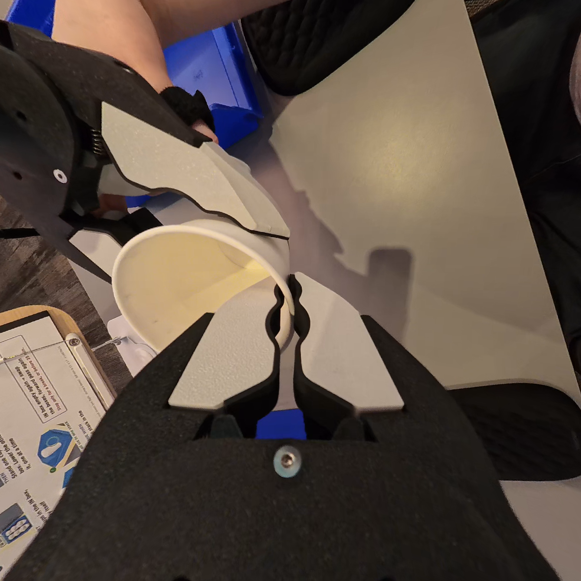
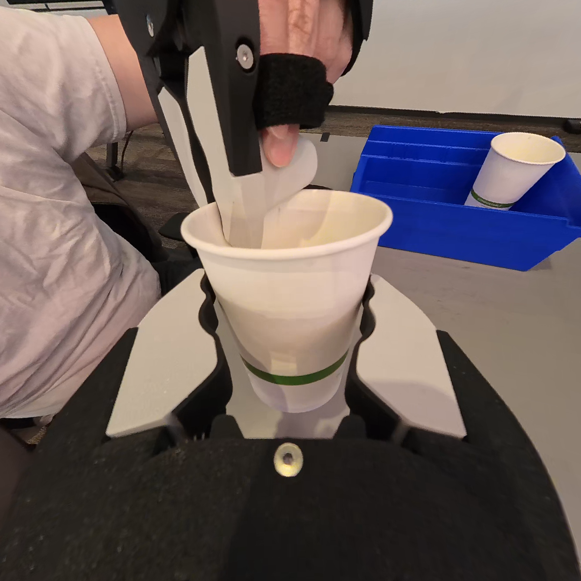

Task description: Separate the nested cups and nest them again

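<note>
While the right claw clamps the white paper cup round its body above the bench, the left claw pinches its rim wall, one finger inside. Separation looks underway; next, lift the inner cup straight out. Farther off, a second cup leans in the blue bin.

Plain white wall, dark carpet floor, grey table

Bare counter right of the held cup; blue bin blocking far right, person's torso crowding left
</note>
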`<state>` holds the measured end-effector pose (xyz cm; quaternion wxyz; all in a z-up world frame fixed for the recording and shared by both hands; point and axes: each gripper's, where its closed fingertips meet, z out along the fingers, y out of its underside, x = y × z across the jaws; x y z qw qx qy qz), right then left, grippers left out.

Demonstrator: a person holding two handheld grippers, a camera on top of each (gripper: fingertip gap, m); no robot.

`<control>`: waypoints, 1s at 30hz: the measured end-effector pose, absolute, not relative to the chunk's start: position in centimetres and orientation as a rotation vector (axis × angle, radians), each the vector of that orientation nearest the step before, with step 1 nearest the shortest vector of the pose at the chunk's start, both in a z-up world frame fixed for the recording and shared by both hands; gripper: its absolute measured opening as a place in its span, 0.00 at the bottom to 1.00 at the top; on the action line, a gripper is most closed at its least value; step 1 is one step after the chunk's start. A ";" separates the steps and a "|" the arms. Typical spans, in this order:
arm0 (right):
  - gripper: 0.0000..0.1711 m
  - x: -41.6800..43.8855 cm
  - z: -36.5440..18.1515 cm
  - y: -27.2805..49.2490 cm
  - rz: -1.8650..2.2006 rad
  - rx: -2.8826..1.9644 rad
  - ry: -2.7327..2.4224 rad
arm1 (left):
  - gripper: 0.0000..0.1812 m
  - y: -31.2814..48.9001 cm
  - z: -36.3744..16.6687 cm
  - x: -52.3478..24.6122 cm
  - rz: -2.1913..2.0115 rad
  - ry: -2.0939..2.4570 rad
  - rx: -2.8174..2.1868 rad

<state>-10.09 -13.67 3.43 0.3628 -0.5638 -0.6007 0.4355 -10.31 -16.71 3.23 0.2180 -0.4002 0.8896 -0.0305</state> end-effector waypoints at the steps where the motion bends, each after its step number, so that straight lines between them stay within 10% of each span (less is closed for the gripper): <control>1: 0.52 -10.1 3.4 -13.7 1.122 -1.449 -1.548 | 0.01 -16.8 3.2 -10.3 -0.088 2.466 -1.106; 18: 0.53 -10.3 2.5 -14.7 1.155 -1.446 -1.634 | 0.02 -17.3 2.9 -9.9 -0.057 2.477 -1.088; 30: 0.54 -0.1 7.7 -5.8 0.685 -1.559 -1.084 | 0.20 -12.4 11.1 -10.4 -0.196 1.908 -1.236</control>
